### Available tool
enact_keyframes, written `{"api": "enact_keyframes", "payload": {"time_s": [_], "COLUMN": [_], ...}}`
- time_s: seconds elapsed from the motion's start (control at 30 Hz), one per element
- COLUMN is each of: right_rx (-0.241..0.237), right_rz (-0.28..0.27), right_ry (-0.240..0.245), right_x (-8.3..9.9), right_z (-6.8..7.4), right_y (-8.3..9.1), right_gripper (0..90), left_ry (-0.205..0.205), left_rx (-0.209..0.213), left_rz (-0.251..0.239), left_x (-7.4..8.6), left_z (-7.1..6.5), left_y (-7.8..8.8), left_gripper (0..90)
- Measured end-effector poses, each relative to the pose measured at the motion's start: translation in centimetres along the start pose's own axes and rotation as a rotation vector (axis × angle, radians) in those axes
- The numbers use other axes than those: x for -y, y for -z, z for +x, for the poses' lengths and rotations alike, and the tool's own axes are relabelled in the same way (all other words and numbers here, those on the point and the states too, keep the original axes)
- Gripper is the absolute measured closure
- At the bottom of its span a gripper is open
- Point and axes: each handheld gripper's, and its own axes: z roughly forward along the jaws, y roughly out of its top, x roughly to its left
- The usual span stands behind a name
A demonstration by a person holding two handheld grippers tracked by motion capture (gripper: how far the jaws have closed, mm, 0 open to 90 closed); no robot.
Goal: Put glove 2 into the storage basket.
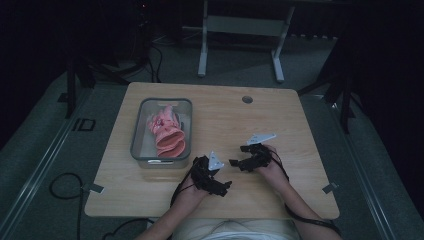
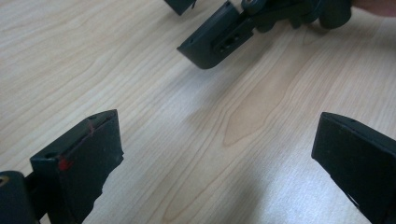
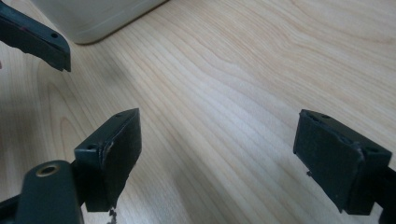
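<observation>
Two grippers, left (image 1: 226,186) and right (image 1: 234,162), are hovering near the tabletop's (image 1: 280,115) front edge, jaws wide, empty; pink cloth (image 1: 167,131) is lying in the bin (image 1: 137,131) toward the left edge, likely awaiting a reach.

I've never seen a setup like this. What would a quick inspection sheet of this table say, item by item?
Surface: light wooden table, bare between the jaws in both gripper views, with a round hole near its far edge.
Job's things: grey bin on the table's left half, holding a bundle of pink cloth.
Clutter: nothing seen.
Grippers: left gripper and right gripper low over the table near the person's side, jaws wide apart, nothing between them.
Cables: black cables trail from both grippers; another black cable loops on the floor at left.
Surroundings: grey floor, white table frame beyond, dark room.
</observation>
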Motion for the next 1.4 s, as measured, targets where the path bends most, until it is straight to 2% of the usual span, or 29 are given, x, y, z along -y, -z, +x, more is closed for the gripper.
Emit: {"api": "enact_keyframes", "payload": {"time_s": [0.23, 0.57, 0.7, 0.87, 1.0, 1.13, 1.4], "right_rx": [0.016, 0.047, 0.042, 0.047, 0.050, 0.054, 0.064], "right_rz": [-0.008, -0.017, -0.024, -0.031, -0.035, -0.048, -0.039], "right_ry": [0.006, 0.010, -0.002, -0.002, -0.006, -0.010, -0.004], "right_x": [0.8, 1.7, 1.9, 2.3, 2.4, 2.4, 2.4], "right_z": [0.1, -0.1, -0.1, -0.1, -0.3, -0.4, -0.3], "right_y": [0.0, 0.7, 1.0, 1.3, 1.4, 1.5, 1.3], "right_gripper": [15.0, 14.9, 14.5, 14.3, 14.3, 14.4, 14.4], "left_ry": [0.000, -0.016, -0.037, -0.048, -0.080, -0.075, -0.073], "left_rx": [0.008, -0.012, -0.022, -0.030, -0.052, -0.051, -0.051], "left_rz": [0.008, 0.011, 0.020, 0.005, -0.006, -0.010, -0.007], "left_x": [0.6, 1.3, 1.4, 1.8, 1.9, 1.9, 2.1], "left_z": [0.0, -0.2, -0.2, -0.3, -0.5, -0.4, -0.4], "left_y": [-0.5, -0.9, -0.9, -0.8, -0.7, -0.6, -0.7], "left_gripper": [1.4, 1.4, 1.4, 1.4, 1.4, 1.4, 1.4]}}
